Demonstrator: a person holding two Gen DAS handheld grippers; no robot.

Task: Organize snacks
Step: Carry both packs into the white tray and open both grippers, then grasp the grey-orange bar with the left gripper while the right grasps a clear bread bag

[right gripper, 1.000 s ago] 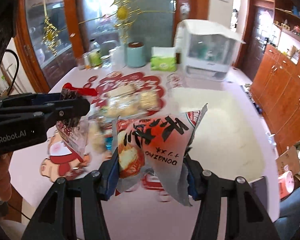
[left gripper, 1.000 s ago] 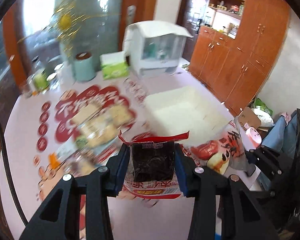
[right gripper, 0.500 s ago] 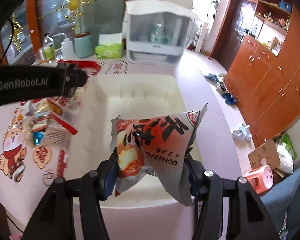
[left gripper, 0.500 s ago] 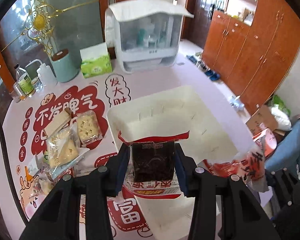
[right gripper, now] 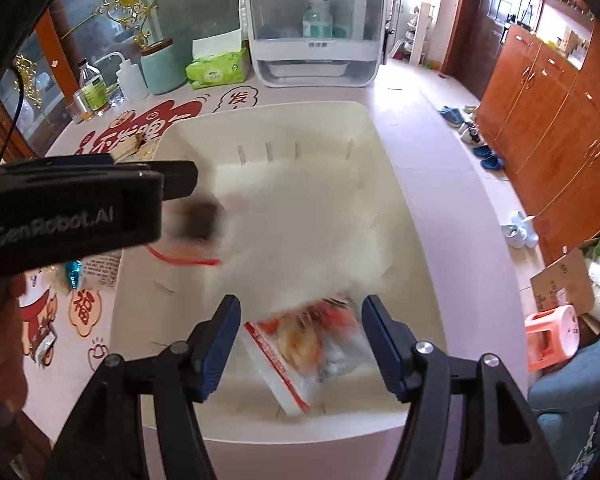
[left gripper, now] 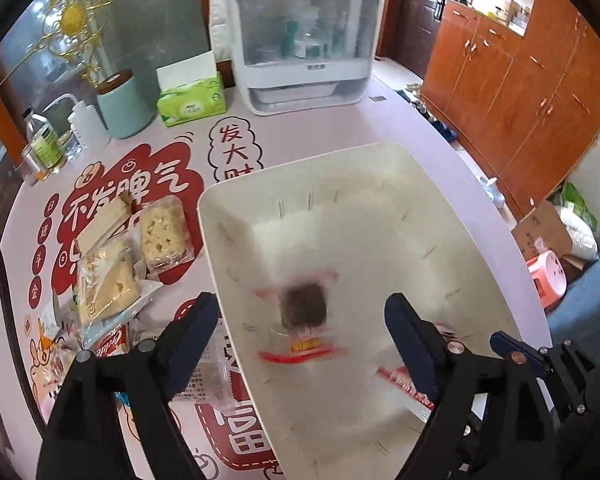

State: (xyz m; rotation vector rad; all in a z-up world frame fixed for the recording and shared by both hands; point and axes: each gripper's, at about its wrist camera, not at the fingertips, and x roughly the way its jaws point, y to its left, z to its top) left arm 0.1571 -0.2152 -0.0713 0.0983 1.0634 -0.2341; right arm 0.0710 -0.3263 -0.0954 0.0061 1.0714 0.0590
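A large white bin [left gripper: 236, 264] [right gripper: 384, 152] sits on the table. My left gripper [left gripper: 302, 322] is open above it; a dark snack packet with red trim [left gripper: 302, 312] is blurred below the jaws, inside the bin, and also shows in the right wrist view [right gripper: 200, 220]. My right gripper [right gripper: 300, 328] is open over the bin's near edge; the red and white bread packet [right gripper: 312, 344] is blurred below it, inside the bin. Its corner shows in the left wrist view [left gripper: 400, 380]. Several wrapped snacks [left gripper: 112, 276] lie on the table left of the bin.
At the table's back stand a white lidded organiser [left gripper: 304, 44], a green tissue pack [left gripper: 192, 100], a teal canister [left gripper: 124, 104] and bottles [left gripper: 44, 144]. Wooden cabinets [left gripper: 540, 100] line the right wall. A pink stool [right gripper: 552, 336] and cardboard box [right gripper: 564, 280] are on the floor.
Both grippers have opened and let go of their packets, which are dropping into the white bin.
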